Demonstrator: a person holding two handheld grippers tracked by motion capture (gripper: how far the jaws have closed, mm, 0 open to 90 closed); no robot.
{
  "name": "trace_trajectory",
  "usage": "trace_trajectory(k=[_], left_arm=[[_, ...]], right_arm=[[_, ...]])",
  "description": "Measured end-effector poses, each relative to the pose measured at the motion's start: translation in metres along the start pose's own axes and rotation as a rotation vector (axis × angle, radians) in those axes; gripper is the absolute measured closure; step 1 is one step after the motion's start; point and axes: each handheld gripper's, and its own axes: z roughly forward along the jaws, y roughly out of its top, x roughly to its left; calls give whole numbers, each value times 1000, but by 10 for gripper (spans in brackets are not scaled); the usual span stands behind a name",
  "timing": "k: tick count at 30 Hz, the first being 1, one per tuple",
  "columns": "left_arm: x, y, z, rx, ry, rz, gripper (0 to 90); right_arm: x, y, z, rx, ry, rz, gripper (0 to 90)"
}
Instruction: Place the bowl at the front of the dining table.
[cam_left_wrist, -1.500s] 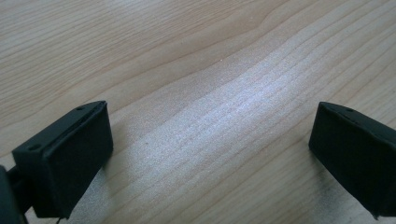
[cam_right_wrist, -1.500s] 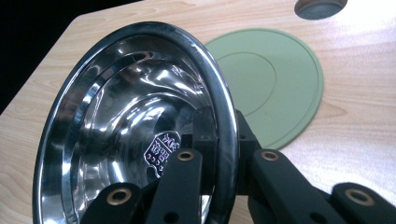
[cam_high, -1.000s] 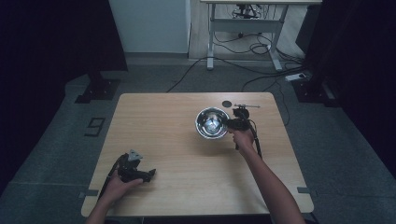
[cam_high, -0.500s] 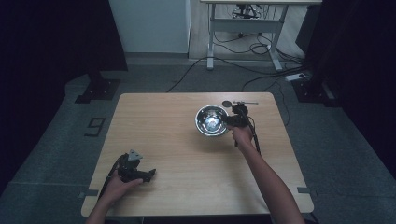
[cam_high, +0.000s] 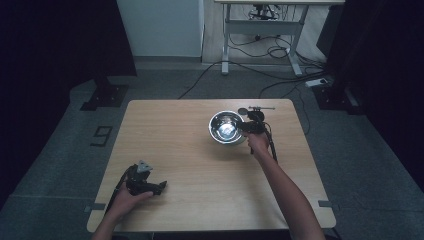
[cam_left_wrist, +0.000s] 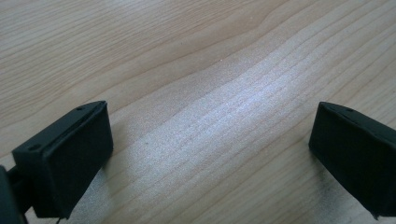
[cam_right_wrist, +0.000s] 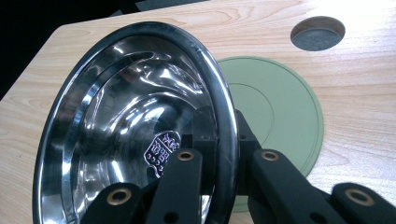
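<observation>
The steel bowl is tipped up on edge over a green round mat at the worktop's far right, its hollow facing left; the right hand-held gripper clamps its rim; the left hand-held gripper rests near-left, jaws apart.

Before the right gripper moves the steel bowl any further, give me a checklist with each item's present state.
1. Right gripper clamped on the steel bowl rim: ok.
2. One jaw inside the rim, one outside: ok.
3. Bowl tilted up off the green mat: ok.
4. Bowl free of contents: ok, bare shiny metal.
5. Left gripper open and apart from the bowl, at the table's near left: ok.
6. Whether the bowl's far edge touches the mat: cannot tell.
</observation>
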Motion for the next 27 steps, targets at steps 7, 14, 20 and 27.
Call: trace_trajectory(k=[7,14,20,27], left_arm=[[0,0,0,0,0,0,0],[0,0,0,0,0,0,0],[0,0,0,0,0,0,0],[0,0,0,0,0,0,0]], right_arm=[[-6,1,6,-4,-4,20,857],[-6,5,11,-9,-1,28,857],[-6,8,17,-13,-4,38,857],[-11,7,22,-11,-20,49,857]])
